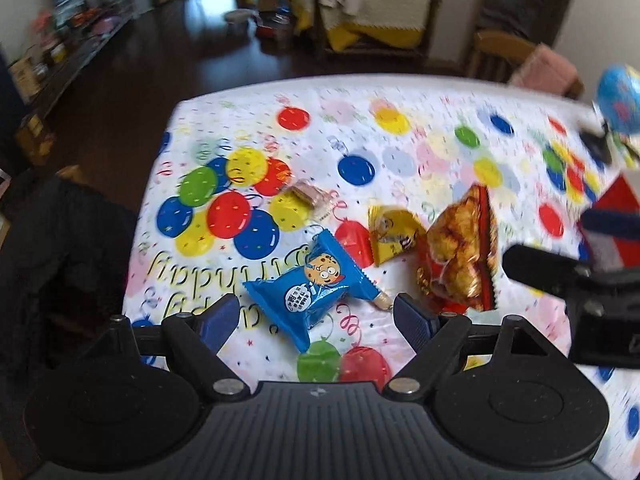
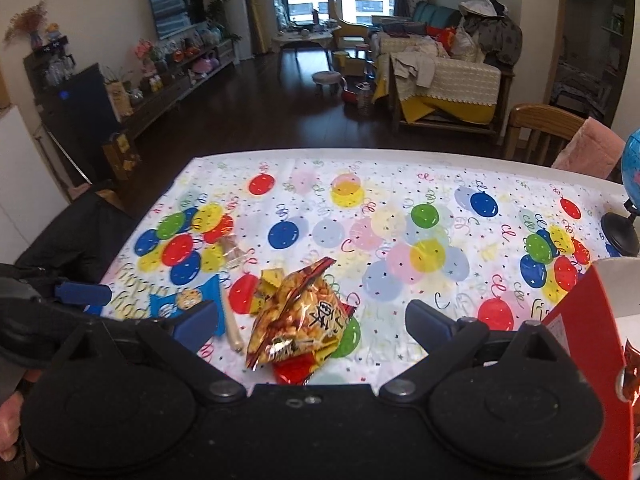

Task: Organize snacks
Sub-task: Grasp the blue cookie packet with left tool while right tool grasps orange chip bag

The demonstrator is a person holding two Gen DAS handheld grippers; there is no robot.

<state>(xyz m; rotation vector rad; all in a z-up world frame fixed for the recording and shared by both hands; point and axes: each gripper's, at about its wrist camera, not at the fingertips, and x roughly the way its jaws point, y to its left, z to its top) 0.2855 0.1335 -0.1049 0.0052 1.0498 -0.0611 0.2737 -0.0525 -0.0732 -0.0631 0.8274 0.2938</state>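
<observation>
A blue cookie packet lies on the balloon tablecloth between the fingers of my open left gripper. A small yellow packet and a red-orange snack bag lie to its right. A clear-wrapped biscuit lies farther back. In the right wrist view my right gripper is open and empty, with the red-orange snack bag between its fingers. The blue packet and yellow packet lie left of it. A red box stands at the right with a snack inside.
A globe on a black stand sits at the table's far right. A wooden chair with a pink cushion stands behind the table. A black jacket hangs at the table's left edge. My right gripper shows in the left wrist view.
</observation>
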